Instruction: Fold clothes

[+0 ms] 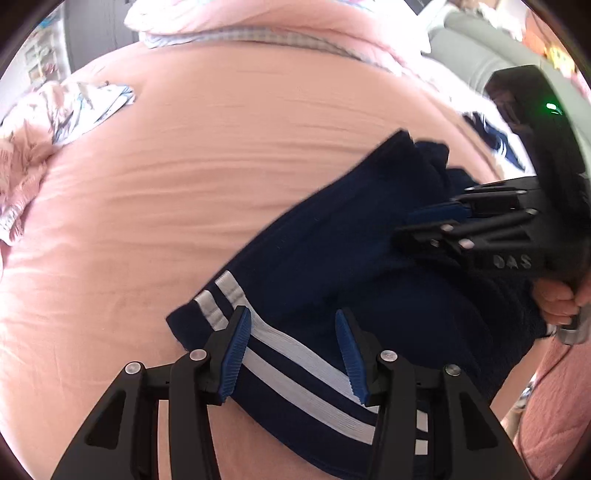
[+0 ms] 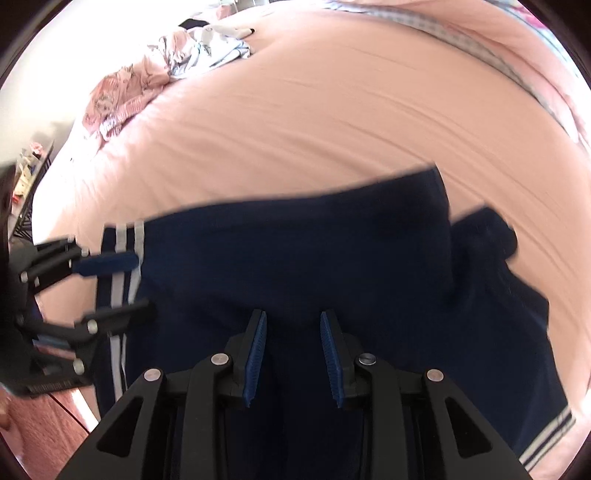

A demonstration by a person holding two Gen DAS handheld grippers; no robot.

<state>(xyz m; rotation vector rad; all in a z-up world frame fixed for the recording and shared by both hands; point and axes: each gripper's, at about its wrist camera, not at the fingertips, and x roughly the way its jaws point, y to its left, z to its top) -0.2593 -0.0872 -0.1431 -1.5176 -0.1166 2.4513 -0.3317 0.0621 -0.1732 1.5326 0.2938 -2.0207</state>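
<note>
Navy garment [image 2: 295, 258] on pink bedsheet [image 1: 184, 184], edges motion-blurred, beneath both grippers' half-parted, empty fingers [image 1: 236, 354].

A bed [image 1: 184, 192] covered by a smooth pink sheet filled most of both views. At its far left edge lay a crumpled floral cloth [image 1: 55, 110], pink and white with pale blue patches, bunched in loose folds. Along the far side ran a pink quilt [image 1: 229, 22] with a checked band [image 1: 258, 38] along its border. A grey padded surface [image 1: 476, 40] showed beyond the bed at the upper right of the left wrist view.
</note>
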